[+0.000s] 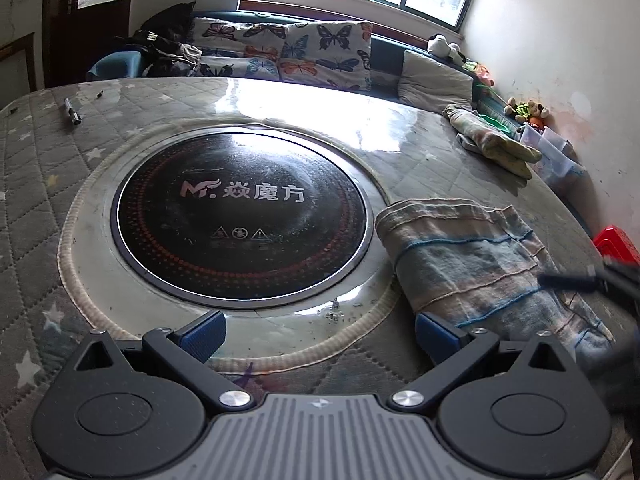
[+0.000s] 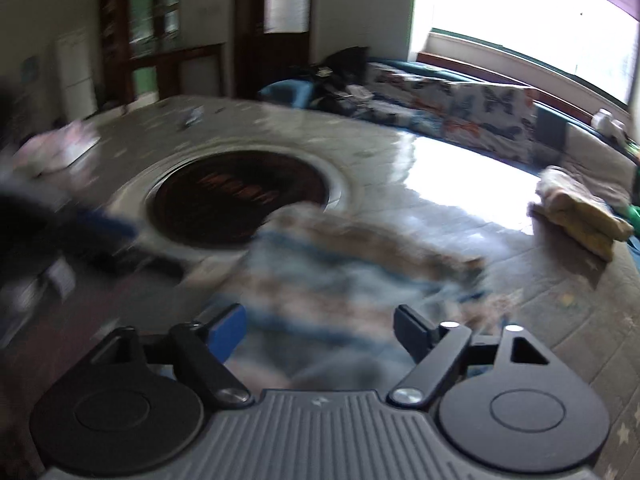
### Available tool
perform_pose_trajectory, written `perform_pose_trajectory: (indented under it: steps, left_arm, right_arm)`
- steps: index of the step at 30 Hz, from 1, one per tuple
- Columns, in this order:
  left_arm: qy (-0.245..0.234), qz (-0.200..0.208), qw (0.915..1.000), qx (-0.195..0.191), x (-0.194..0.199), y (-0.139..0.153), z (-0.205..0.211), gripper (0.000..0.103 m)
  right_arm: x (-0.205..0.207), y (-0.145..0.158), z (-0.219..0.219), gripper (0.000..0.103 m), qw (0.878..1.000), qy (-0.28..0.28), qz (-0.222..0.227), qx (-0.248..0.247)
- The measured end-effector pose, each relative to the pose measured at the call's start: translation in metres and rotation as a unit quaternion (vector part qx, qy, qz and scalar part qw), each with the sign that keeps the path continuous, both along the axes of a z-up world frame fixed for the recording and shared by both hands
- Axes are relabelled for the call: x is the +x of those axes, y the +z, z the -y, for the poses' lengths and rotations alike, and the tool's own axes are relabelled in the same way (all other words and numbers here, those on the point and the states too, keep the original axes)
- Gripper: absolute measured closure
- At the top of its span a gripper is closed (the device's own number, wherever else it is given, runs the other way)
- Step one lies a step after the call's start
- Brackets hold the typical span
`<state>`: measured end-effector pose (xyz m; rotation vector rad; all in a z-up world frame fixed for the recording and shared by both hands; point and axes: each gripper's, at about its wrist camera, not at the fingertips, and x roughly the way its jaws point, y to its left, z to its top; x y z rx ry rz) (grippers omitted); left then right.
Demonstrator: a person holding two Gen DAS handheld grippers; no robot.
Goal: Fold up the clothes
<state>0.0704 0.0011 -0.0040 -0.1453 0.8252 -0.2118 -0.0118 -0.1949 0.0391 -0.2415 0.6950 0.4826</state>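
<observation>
With the striped cloth point(image 1: 472, 256) lying partly folded on the tabletop point(image 1: 48, 184) just right of the round cooktop point(image 1: 240, 216), both the left gripper point(image 1: 320, 332) and right gripper point(image 2: 320, 336) (jaws wide, nothing pinched) should take matching corners and fold evenly.

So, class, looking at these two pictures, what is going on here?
A person holds a gripper in each hand over a round table with a built-in cooktop. A striped cloth lies partly folded on the table. The left gripper sits beside the cloth's near corner, jaws open and empty. The right gripper is over the cloth, jaws apart; blur hides any contact. Another folded cloth lies further back.
</observation>
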Motion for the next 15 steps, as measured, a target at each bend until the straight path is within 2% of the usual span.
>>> perform_pose_trajectory:
  steps: [6, 9, 12, 15]
  left_arm:
    - [0.002, -0.011, 0.9998, -0.019, 0.000, 0.002, 0.002, 0.010]
    - [0.001, -0.019, 0.9994, -0.027, -0.002, 0.001, 0.005, 0.012]
    - [-0.002, -0.029, 0.9987, -0.042, -0.005, 0.001, 0.007, 0.014]
    - [-0.008, -0.034, 0.9979, -0.054, -0.007, 0.002, 0.009, 0.014]
  right_arm:
    - [-0.057, -0.001, -0.031, 0.045, 0.995, 0.095, 0.003, -0.037]
    - [-0.075, -0.005, -0.047, 0.048, 0.989, 0.133, 0.014, -0.065]
    - [-0.082, -0.012, -0.057, 0.059, 0.985, 0.135, 0.019, -0.104]
    - [-0.084, -0.016, -0.058, 0.062, 0.985, 0.131, 0.019, -0.113]
